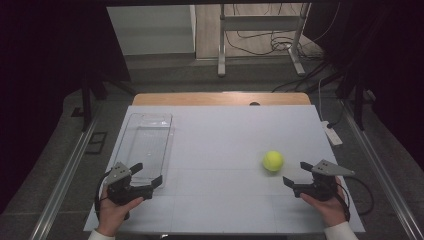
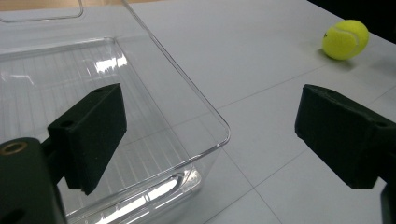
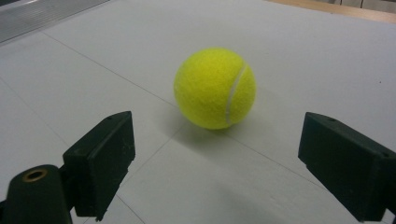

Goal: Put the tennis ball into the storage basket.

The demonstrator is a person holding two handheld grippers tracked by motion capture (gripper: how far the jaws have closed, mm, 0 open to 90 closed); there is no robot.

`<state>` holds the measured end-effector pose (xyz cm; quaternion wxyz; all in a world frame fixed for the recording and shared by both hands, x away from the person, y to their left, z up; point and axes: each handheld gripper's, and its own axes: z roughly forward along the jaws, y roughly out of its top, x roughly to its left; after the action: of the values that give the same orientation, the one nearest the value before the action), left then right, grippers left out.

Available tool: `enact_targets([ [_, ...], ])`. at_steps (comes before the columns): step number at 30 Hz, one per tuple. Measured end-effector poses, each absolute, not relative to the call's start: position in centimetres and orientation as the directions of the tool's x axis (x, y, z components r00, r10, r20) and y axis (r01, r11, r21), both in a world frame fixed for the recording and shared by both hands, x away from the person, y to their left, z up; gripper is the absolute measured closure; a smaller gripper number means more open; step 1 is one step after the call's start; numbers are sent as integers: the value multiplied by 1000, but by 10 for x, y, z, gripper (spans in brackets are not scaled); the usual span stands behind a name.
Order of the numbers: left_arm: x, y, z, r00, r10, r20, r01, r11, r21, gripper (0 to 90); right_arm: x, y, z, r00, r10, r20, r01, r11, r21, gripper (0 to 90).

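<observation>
Two hands rise from the near edge in the high view: the left gripper (image 1: 144,176) gapes wide at the near end of a clear rectangular plastic tray (image 1: 145,122); the right gripper (image 1: 297,173), also wide and empty, sits just right of and nearer than a yellow felt tennis ball (image 1: 273,161) on the white table (image 1: 225,135).

Left gripper view: one jaw overlaps the tray (image 2: 212,119); the ball (image 2: 345,39) lies far right.

Right gripper view: the ball (image 3: 215,88) rests just beyond the gap, untouched, its white seam plain; no lettering readable.

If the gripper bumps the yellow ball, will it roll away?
Probably yes: the tennis ball is round and sits loose on the flat table. Its fuzzy felt should give the right gripper fingers decent grip, and it likely squashes only slightly.
</observation>
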<state>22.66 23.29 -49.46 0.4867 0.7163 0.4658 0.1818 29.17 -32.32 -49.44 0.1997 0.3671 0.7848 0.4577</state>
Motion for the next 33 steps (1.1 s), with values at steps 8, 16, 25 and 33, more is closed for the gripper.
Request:
enact_targets([
  [8,226,231,-494,501,845,-187,489,-98,867,106,291,-324,-494,-651,759,20,390,311,867,115],
  [16,227,228,-490,498,848,-182,493,-105,864,105,292,-325,-495,-645,764,28,398,304,866,115],
  [25,231,220,-482,518,836,-178,503,-131,854,105,292,-325,-495,-639,768,31,403,300,864,115],
  [33,238,206,-474,530,832,-164,513,-161,843,105,291,-324,-494,-650,759,39,398,297,868,115],
])
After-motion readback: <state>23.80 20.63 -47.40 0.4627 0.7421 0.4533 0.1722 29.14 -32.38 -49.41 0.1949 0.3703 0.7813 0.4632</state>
